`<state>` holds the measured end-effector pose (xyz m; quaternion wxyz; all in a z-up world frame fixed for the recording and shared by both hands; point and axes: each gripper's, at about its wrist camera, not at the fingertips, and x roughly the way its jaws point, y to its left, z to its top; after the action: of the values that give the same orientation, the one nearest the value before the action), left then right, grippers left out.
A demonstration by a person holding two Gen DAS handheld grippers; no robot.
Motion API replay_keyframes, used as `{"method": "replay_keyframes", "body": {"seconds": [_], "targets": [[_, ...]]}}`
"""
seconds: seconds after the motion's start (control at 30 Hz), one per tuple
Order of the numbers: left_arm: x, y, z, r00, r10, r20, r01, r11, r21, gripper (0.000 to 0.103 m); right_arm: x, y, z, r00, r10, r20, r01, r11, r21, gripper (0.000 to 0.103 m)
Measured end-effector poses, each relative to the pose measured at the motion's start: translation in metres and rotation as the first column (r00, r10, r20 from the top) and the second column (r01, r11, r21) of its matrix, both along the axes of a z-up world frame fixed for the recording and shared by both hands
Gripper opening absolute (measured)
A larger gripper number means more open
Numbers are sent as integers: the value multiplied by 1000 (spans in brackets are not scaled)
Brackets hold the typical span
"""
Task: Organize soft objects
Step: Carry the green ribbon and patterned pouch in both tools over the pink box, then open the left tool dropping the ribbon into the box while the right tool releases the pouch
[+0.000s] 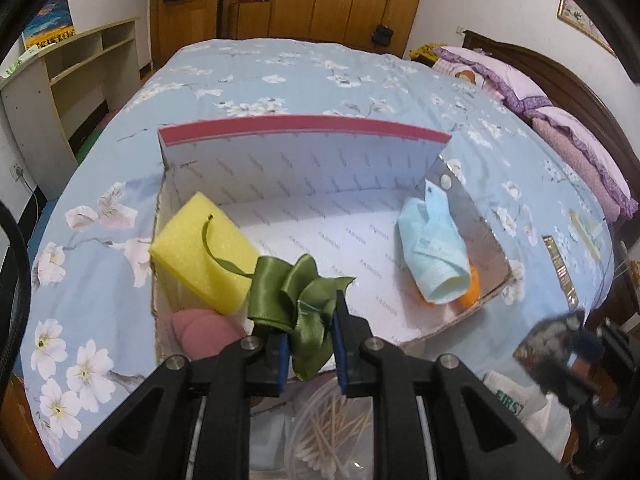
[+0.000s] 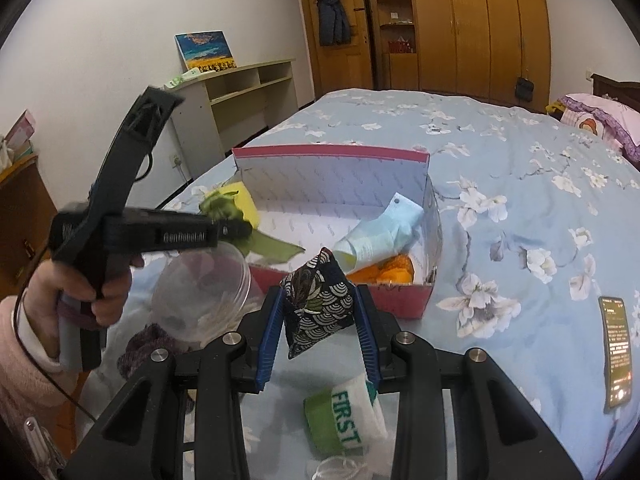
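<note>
My left gripper (image 1: 310,320) is shut on a green satin ribbon bow (image 1: 298,298) and holds it over the near edge of the open pink box (image 1: 304,130). The box holds a yellow sponge (image 1: 204,252), a pink soft ball (image 1: 210,330), a light blue cloth (image 1: 434,256) and an orange item (image 1: 468,294). My right gripper (image 2: 320,314) is shut on a dark patterned pyramid beanbag (image 2: 318,304) just in front of the box (image 2: 400,294). The left gripper (image 2: 236,230) with the bow (image 2: 224,206) shows at the box's left.
A white and green sock (image 2: 342,424) lies on the bed below my right gripper. A clear tub of cotton swabs (image 1: 332,436) sits near the box. A phone (image 2: 618,352) lies at the right on the floral bedspread (image 2: 500,152). Pillows (image 1: 532,92) are at the headboard.
</note>
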<state>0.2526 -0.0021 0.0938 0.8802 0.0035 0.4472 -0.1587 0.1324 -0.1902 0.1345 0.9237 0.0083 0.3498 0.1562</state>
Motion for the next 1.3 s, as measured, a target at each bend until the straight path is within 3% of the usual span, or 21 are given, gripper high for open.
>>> {"method": "replay_keyframes", "body": {"seconds": [0.13, 0.27, 0.97, 1.3], "targets": [[-1, -1, 3, 1000, -8, 22, 8, 1000, 16, 34, 9, 3, 0, 1000, 2, 8, -2, 1000, 1, 36], [-2, -3, 6, 999, -12, 35, 11, 999, 31, 39, 19, 5, -1, 1000, 2, 5, -2, 1000, 11, 36], [-12, 14, 8, 998, 25, 49, -26, 999, 23, 41, 72, 28, -18, 999, 34, -16, -34, 999, 36, 36], [-20, 24, 10, 998, 38, 52, -38, 999, 5, 41, 78, 28, -30, 998, 28, -58, -26, 999, 39, 39]]}}
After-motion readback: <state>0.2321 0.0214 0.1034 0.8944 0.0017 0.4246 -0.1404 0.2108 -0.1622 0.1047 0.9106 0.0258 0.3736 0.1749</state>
